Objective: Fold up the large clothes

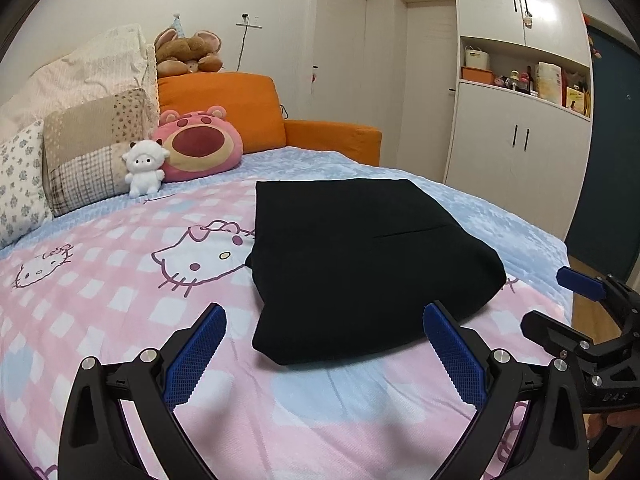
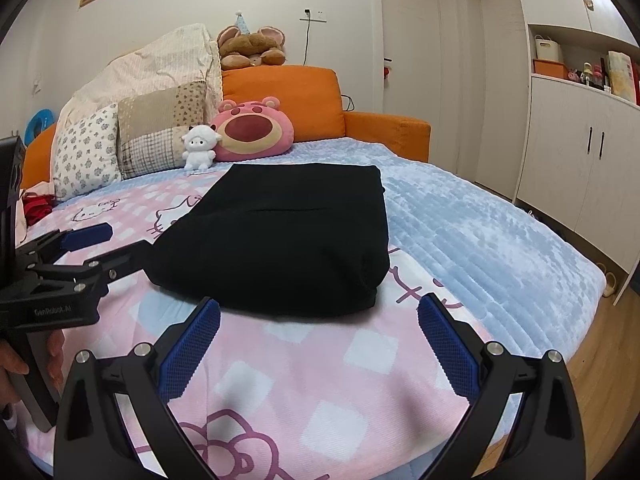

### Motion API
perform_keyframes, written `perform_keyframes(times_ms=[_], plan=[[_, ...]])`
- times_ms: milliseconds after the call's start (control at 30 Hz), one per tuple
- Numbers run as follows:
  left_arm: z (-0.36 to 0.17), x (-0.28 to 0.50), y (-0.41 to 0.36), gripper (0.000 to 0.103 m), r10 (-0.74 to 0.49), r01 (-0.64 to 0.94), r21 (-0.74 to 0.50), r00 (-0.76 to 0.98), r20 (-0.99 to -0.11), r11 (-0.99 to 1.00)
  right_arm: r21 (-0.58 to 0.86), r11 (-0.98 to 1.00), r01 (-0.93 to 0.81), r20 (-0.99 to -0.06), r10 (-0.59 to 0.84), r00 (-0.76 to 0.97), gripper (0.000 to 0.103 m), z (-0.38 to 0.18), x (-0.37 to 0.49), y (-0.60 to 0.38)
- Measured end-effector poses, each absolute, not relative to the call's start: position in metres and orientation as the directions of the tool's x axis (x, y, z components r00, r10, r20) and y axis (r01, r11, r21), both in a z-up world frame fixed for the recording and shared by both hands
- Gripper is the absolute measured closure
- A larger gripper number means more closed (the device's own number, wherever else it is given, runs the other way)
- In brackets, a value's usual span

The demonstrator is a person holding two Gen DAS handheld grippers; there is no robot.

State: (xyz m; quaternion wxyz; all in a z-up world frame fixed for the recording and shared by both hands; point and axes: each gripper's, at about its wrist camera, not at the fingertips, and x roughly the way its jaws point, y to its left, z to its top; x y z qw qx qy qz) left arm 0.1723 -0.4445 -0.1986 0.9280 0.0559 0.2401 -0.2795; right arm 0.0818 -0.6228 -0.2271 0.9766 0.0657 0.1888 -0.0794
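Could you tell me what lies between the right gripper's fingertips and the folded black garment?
Only bare pink checked bedspread: in the right wrist view, nothing sits between the open right gripper and the folded black garment.

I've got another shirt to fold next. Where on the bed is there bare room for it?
Free: the pink checked blanket before the folded black garment, and the blue quilt on its cabinet side. Crowded: the headboard end, with patterned pillows and plush toys.
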Motion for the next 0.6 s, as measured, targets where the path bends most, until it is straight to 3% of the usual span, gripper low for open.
perform_keyframes(times_ms=[600], plan=[[-0.202, 0.166, -0.448, 0.003, -0.478, 0.548, 0.010, 0.737, -0.478, 0.836, 0.109, 0.979, 0.172, -0.342, -0.126, 0.931, 0.005, -0.217, 0.084, -0.623]])
